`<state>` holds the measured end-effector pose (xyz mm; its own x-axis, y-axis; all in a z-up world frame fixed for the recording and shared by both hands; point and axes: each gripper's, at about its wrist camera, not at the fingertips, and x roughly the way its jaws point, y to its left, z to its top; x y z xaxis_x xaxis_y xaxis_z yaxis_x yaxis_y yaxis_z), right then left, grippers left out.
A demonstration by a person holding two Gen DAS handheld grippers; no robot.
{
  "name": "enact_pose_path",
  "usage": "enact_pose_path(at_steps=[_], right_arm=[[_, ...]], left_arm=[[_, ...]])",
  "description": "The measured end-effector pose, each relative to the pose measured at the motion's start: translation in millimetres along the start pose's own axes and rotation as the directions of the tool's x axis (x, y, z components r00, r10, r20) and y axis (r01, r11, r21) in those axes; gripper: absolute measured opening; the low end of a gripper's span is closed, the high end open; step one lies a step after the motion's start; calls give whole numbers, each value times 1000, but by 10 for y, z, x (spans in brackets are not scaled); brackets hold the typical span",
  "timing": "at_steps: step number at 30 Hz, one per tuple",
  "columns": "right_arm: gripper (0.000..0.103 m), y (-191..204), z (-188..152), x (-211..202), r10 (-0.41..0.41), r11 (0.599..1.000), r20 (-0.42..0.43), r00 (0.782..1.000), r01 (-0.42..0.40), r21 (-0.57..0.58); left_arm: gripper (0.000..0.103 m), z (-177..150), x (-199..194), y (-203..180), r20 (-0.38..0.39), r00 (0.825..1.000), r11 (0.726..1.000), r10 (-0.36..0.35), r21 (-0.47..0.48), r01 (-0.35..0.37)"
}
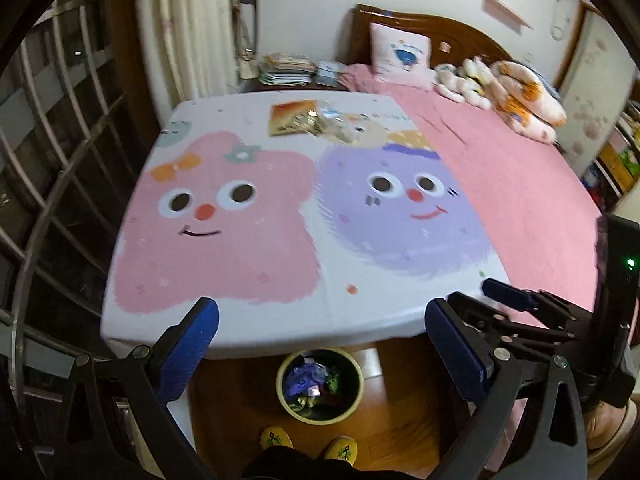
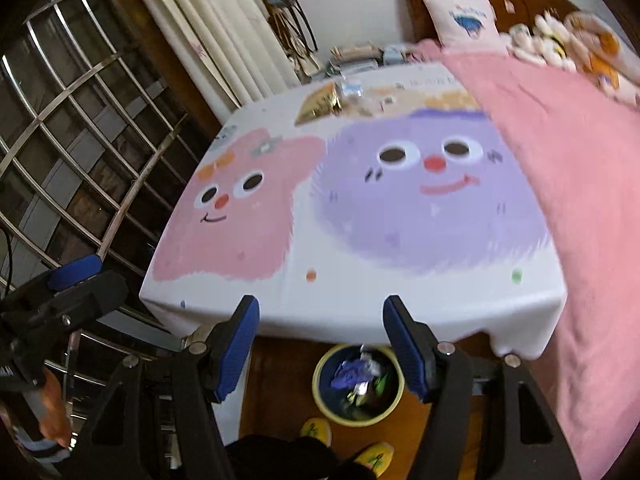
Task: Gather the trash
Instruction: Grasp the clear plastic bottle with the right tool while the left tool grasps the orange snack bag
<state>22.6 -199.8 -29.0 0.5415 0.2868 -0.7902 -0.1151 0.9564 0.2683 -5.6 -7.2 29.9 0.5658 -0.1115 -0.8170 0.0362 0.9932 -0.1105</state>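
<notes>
Yellow-rimmed bin [image 1: 320,384] sits below both grippers' spread fingers [image 1: 192,344].

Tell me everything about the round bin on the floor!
The trash bin is a round tub with a pale yellow rim and dark inside, standing upright on the brown wood floor, just below the near edge of the cartoon tablecloth. It already holds crumpled wrappers, purple, silvery and green. Two yellow slippers stand just before it.

Wrappers [image 1: 316,120] lie at the far edge of the table [image 1: 352,312]. A bin [image 1: 320,386] holding trash stands on the floor below its near edge.
</notes>
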Motion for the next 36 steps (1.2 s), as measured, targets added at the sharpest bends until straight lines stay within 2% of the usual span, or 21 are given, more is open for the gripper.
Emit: enact_pose_path(at_steps=[3,7,14,21,26,29,33,36], right_arm=[[65,33,172,-19,-13,1000,23,1000,14,-22],[65,57,472,15,-46,998,61,997,49,-45],[65,65,1065,352,-125,990,90,988,131,-62],[65,41,1837,990,-237,969,76,968,242,-55],[65,20,2341,1644,-306,948,52,950,310,-71],[65,-5,2552,2099,-349,933,27,937,350,-88],[65,-52,2698,2604,-390,915,-23,921,384,-123],[65,-72,2752,2928,-432,890,-50,901,416,-185]], left_arm=[[102,136,-30,87,14,999,999,38,-32,-37],[102,407,39,239,9,999,997,51,-52,-51],[102,1155,496,519,-22,999,999,34,-20,-34],[102,2145,1418,758,-96,995,998,6,64,0],[102,2743,2171,889,-151,988,994,-30,101,46],[102,2971,2649,914,-192,980,990,-40,122,65],[102,3113,3141,933,-240,970,988,-47,135,82],[102,3190,3397,948,-259,964,986,-61,132,98]])
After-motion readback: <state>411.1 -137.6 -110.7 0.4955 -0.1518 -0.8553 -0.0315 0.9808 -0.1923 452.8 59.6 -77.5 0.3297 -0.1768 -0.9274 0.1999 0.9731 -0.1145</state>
